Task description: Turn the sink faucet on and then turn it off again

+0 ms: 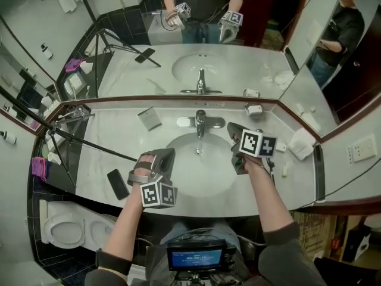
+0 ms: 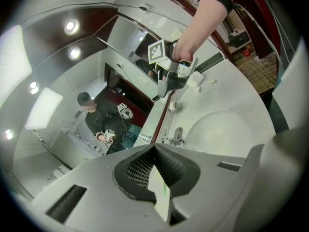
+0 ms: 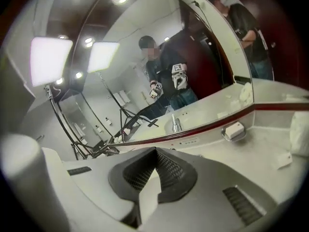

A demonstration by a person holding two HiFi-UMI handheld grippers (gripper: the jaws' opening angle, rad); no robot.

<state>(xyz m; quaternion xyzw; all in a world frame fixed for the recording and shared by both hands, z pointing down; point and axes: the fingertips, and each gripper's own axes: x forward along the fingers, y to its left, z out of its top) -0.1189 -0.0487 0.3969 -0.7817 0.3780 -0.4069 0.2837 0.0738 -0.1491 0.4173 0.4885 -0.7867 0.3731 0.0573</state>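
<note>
**Desk:** What sits nearest the lens?

**Photographer:** A small screen (image 1: 195,258) at the person's waist, its blue display too blurred to read. Past it, the left gripper (image 1: 163,157) hangs over the near-left rim of the basin (image 1: 196,177), jaws pressed together on nothing. The right gripper (image 1: 233,128), likewise closed and empty, is held above the counter (image 1: 297,177) just right of the faucet (image 1: 200,123). The faucet stands at the basin's far edge, below the mirror (image 1: 238,70).

**Desk:** Is water running?

**Photographer:** I cannot tell; no stream shows plainly.

**Desk:** What could go wrong from here?

**Photographer:** As I read it, closed jaws nudging smooth chrome could slide off the lever. A swing in from the right could clip the soap dish (image 1: 255,109), just to the far right of that gripper. A hard shove might open the flow fully and splash the phone (image 1: 118,184) lying on the counter left of the basin.

**Desk:** Any lettering?

**Photographer:** None legible. The marker cubes (image 1: 258,143) carry only black-and-white squares, and no brand shows on the faucet.
</note>
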